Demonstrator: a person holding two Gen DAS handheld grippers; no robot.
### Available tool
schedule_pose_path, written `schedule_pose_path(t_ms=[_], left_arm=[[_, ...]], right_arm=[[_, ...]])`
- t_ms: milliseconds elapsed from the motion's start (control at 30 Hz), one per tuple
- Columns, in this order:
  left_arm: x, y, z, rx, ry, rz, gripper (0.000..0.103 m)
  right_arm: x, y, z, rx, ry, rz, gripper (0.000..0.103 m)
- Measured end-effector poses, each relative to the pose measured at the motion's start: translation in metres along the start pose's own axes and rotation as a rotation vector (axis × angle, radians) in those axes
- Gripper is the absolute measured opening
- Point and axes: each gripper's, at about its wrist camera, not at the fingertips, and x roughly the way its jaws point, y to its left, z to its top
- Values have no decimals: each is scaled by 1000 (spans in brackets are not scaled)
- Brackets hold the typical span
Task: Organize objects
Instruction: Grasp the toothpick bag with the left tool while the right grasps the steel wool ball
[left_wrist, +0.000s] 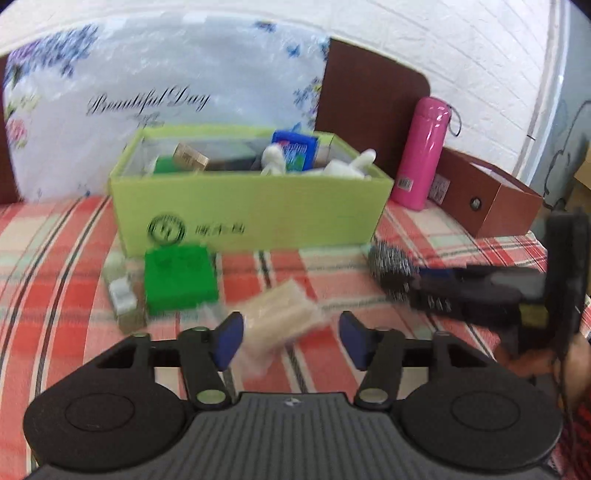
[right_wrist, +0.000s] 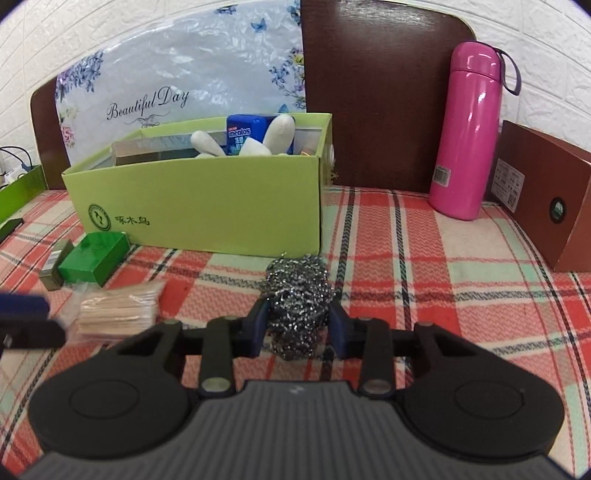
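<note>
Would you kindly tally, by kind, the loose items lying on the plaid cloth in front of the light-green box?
Steel wool scourer: 1, between the right gripper fingers
Toothpick bundle: 1
Green small box: 1
Olive and white small box: 1
Total: 4

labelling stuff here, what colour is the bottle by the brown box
Bright pink bottle with a purple strap loop, clearest in the right wrist view.
</note>
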Motion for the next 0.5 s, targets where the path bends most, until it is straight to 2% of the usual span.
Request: schedule_pose_path(t_ms=[100, 267, 300, 433, 500], left_arm=[[24, 0, 18, 70, 17, -59, 63], [66, 1, 30, 131, 194, -65, 63], [67, 1, 27, 123, 229, -63, 63], [44, -1, 12, 65, 257, -67, 62], [30, -4, 2, 33, 256, -98, 62]], right_arm=[[-14, -2, -8, 13, 4, 20, 33], [-42, -3, -26, 42, 3, 38, 33], [-48, -5, -29, 51, 6, 38, 33], [-64, -11, -40, 75, 18, 38, 33], [-68, -10, -43, 68, 26, 49, 35]])
